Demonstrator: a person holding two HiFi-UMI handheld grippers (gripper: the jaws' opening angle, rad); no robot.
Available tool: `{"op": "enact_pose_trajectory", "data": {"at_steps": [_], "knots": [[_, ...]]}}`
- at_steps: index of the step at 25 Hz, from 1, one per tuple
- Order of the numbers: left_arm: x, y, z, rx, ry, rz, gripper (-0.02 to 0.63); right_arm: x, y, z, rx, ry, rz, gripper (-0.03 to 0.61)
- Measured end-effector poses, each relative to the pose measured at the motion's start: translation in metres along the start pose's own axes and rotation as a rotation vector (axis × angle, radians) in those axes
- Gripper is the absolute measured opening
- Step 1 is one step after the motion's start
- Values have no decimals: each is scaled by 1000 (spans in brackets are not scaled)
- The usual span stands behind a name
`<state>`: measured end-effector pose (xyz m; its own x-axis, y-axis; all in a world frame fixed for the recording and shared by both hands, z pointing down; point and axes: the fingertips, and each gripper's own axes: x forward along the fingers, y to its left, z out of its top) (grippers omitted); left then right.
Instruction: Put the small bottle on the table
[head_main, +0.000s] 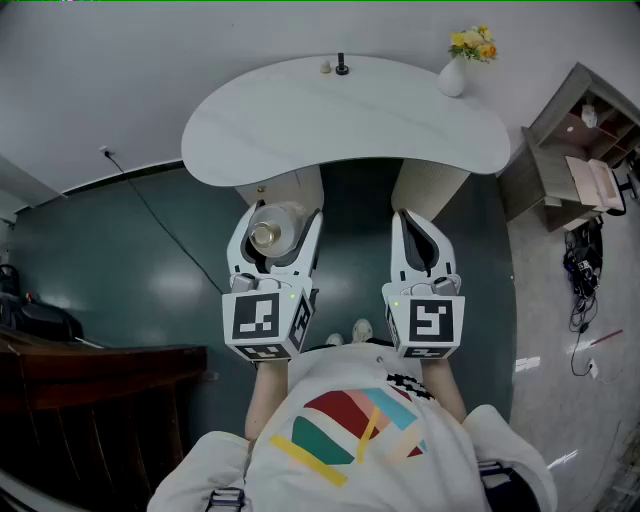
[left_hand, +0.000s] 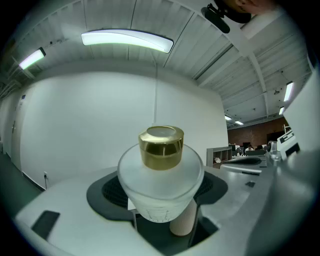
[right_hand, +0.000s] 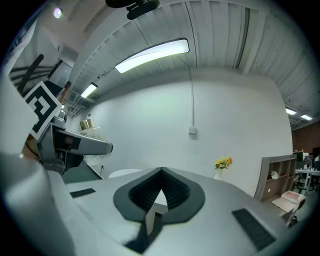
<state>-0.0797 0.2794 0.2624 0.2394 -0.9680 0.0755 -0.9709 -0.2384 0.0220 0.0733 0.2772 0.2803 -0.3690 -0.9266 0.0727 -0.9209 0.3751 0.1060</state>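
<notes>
Small bottle (head_main: 268, 233): frosted, gold cap, gripped between the widely spread jaws of the left gripper (head_main: 275, 222), short of the desk's (head_main: 340, 130) near edge.
Right gripper (head_main: 420, 240): jaws closed, nothing held.
Handling: to be carried farther, kept level, and set on bare desk left of the vase (head_main: 452, 75).
Bottle base is hidden by the jaws; small items (head_main: 335, 67) at the far edge are not identifiable.

One small bottle (head_main: 268, 235), two grippers (head_main: 283, 218) (head_main: 408, 222), one table (head_main: 350, 125), one flower vase (head_main: 452, 78), one shelf (head_main: 575, 150).
</notes>
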Motion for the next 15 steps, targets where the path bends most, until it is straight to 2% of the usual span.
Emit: {"op": "enact_pose_trajectory", "data": {"at_steps": [10, 15], "knots": [[13, -6, -1, 3, 9, -7, 344, 7, -8, -3, -5, 5, 0, 11], [19, -9, -2, 3, 13, -5, 344, 8, -18, -9, 95, -12, 19, 11]]}}
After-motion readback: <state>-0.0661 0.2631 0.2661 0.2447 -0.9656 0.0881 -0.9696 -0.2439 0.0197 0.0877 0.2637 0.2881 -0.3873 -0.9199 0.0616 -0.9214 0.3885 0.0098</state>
